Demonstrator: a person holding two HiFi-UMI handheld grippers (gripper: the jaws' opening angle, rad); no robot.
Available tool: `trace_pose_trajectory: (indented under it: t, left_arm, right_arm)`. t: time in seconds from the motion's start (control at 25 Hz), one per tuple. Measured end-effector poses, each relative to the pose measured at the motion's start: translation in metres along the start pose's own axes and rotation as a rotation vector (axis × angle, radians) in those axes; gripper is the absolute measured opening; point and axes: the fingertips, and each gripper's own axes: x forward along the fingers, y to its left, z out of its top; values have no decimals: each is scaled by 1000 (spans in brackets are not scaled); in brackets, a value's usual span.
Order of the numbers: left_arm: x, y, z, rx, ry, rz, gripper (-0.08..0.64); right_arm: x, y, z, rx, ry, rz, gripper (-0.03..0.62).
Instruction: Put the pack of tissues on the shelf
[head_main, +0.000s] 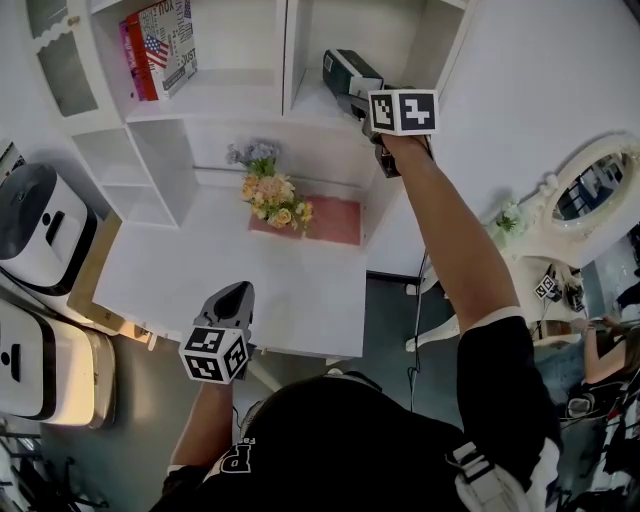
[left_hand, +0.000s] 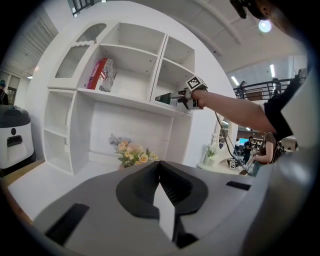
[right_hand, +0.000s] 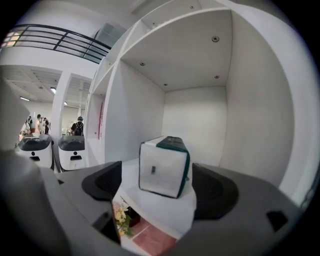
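The pack of tissues (head_main: 349, 71), white with dark green edges, stands on the upper right shelf (head_main: 308, 103) of the white cabinet. In the right gripper view the pack (right_hand: 164, 167) rests on the shelf board (right_hand: 167, 212) between my jaws, with a gap on each side. My right gripper (head_main: 356, 97) is open and held at the front edge of that compartment. My left gripper (head_main: 234, 297) hangs over the near edge of the white table, shut with nothing in it; its tips (left_hand: 161, 172) meet. In the left gripper view the pack (left_hand: 165, 98) shows small, ahead of the right hand.
A bunch of flowers (head_main: 272, 197) and a pink mat (head_main: 337, 220) lie on the table (head_main: 190, 280) below the shelf. A red box (head_main: 158, 45) fills the upper left compartment. Two white machines (head_main: 35, 228) stand at the left, an oval mirror (head_main: 592, 188) at the right.
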Motion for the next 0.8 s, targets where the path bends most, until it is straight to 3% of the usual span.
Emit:
trace_pose_trajectory:
  t: [0.2,0.36,0.68,0.72,0.8]
  left_arm:
    - [7,-12,-3,-28,6,-41,14]
    - [12,-20,-5,-22,15,-63,14]
    - [20,-38,-6,4,39,-112,14]
    - [20,-39,-6,5,40,-117,14]
    - [21,-40,-5,-7,40,-129,14]
  right_arm:
    - [-34,11,-12,-56,-40,0,420]
    - [-74,30,-23,-23,-142,57,414]
    - [-139,63,-61,55,-292,114,120]
    - [-145,66,-65,67,-304,122,55]
    - [-156,74,-75,96,-323,146,11]
